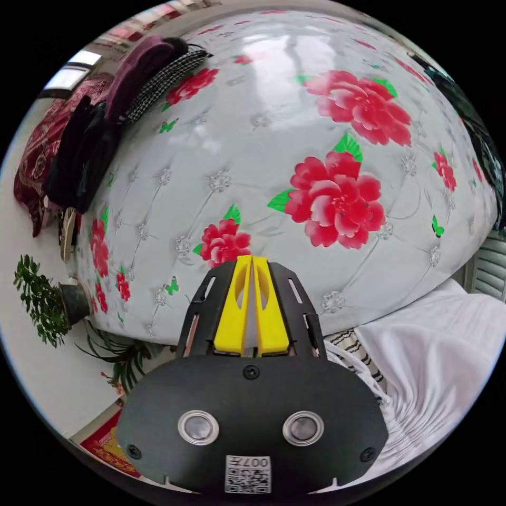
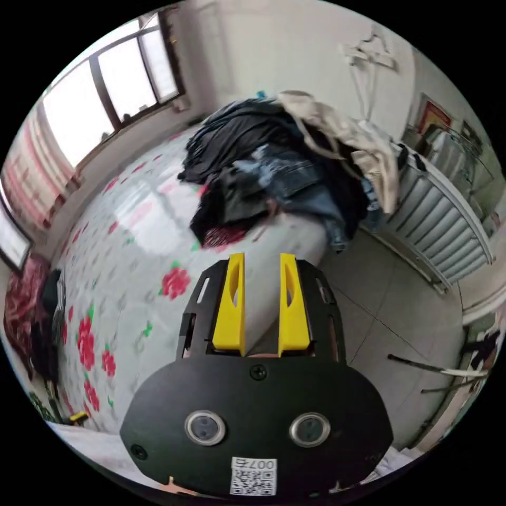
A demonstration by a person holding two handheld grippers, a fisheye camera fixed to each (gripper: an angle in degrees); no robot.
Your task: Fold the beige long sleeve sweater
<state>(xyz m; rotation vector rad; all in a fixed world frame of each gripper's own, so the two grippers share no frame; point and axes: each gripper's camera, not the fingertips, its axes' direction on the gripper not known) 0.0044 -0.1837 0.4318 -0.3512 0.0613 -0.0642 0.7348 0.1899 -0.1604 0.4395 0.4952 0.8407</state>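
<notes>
Hovering over the floral bed (image 1: 274, 132), the left claw (image 1: 252, 305) had its jaws together, empty. In the right gripper view, the right claw (image 2: 261, 303) stood apart, empty; the beige sweater (image 2: 358, 137) lay atop the clothes pile (image 2: 263, 168).

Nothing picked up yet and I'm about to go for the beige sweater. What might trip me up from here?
1. The beige sweater is draped over the top of a heap of dark clothes; pulling it may drag jeans along or topple the heap toward the floor.
2. The heap sits by the bed's edge, so slips land below.
3. The left gripper is shut; open it before reaching. The right gripper is open.
</notes>
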